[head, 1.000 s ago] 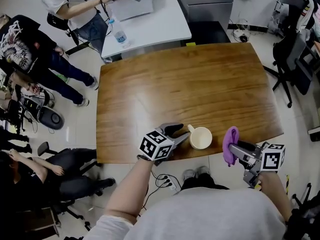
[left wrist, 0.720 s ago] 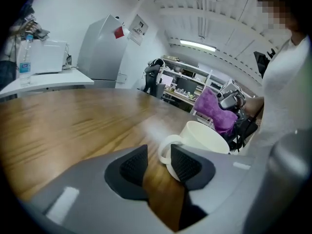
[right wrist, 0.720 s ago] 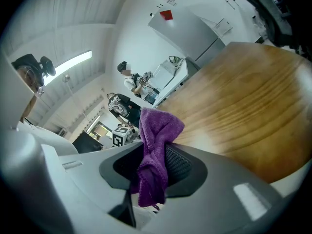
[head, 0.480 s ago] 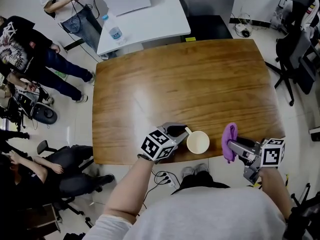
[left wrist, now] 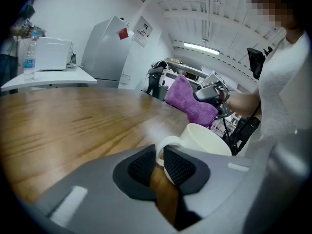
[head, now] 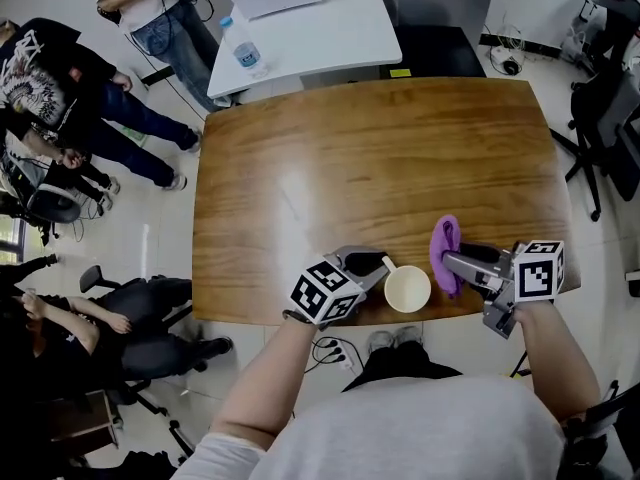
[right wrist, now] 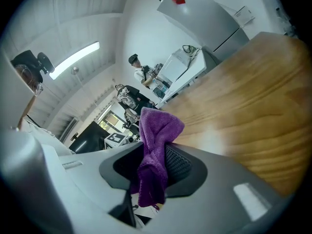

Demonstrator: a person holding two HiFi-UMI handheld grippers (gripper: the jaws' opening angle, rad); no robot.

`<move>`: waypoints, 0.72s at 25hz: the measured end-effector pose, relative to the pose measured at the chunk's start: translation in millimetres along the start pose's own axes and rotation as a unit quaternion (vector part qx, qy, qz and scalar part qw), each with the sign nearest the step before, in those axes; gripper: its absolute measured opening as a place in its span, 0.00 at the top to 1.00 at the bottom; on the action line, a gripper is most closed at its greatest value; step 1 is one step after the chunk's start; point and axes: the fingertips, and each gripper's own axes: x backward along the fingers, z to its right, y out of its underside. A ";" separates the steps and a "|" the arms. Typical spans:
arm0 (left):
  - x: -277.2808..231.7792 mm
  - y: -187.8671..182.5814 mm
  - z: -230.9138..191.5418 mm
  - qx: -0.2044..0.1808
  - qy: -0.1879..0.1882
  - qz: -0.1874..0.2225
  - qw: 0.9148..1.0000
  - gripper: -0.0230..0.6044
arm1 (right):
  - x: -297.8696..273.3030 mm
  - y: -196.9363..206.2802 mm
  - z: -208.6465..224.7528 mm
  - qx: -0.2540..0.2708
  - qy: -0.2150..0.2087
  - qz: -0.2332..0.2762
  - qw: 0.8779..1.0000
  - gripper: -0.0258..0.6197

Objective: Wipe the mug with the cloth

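A cream mug stands at the near edge of the wooden table. My left gripper is shut on the mug's handle, with both ribbed pads pressed against the loop. The mug's body shows just beyond the jaws in the left gripper view. My right gripper is shut on a purple cloth, which hangs close to the right of the mug. In the right gripper view the cloth bunches between the pads and droops below them.
A white table with a water bottle and a white box stands beyond the far edge. Several people stand or sit at the left. Office chairs are at the right. The wooden table's near edge lies just under both grippers.
My left gripper closed on the mug's handle. The right gripper brought the purple cloth left, from off the table's edge to beside the mug.
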 end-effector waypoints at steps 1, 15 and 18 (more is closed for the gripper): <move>-0.4 0.0 -0.4 0.002 0.000 0.001 1.000 0.88 | -6.5 -1.8 1.5 0.007 -0.004 -0.009 1.000 0.75; 0.6 0.7 -6.1 0.017 -0.010 0.016 1.000 0.88 | -58.4 7.6 14.7 0.011 -0.061 -0.076 0.995 0.76; 0.1 0.9 -9.7 0.026 -0.010 0.027 0.999 0.88 | -63.9 14.0 19.5 0.004 -0.066 -0.084 0.994 0.76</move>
